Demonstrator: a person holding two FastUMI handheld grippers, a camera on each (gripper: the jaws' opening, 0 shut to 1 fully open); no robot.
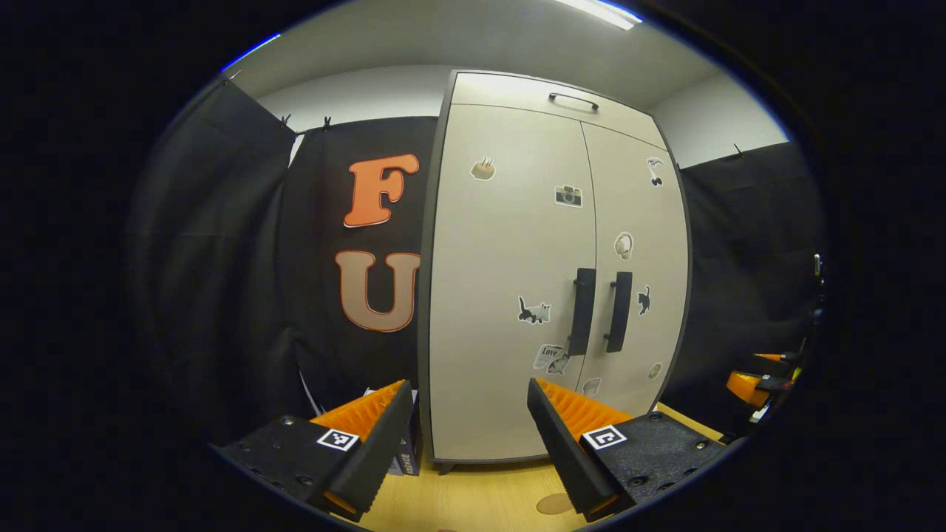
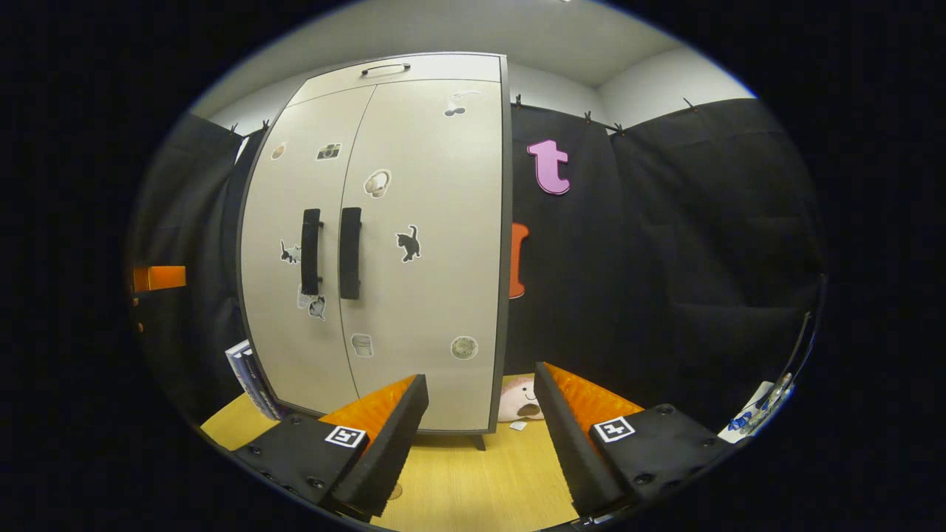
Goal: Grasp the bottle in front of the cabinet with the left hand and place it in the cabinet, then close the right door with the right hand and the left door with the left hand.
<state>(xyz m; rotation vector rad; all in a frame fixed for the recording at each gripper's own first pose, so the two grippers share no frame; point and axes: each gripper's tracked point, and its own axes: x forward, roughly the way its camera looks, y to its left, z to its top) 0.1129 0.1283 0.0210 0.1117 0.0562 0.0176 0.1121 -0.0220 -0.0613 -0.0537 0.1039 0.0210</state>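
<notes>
Left gripper view: my left gripper (image 1: 469, 443) is wide open, nothing between the fingers, hovering over the wooden table (image 1: 473, 502). Ahead of it stands the cabinet (image 1: 510, 295), both doors flush, handles (image 1: 600, 312) side by side just above and right of the fingertips. I see no bottle before the cabinet; I judge it is inside, behind the shut doors. Right gripper view: right gripper (image 2: 480, 443) equally wide open and empty, cabinet ahead and left of it, a plush toy (image 2: 519, 403) just beyond the fingertips beside the cabinet's corner. I read both claws as backed off, clear of the doors, because the task looks complete.
</notes>
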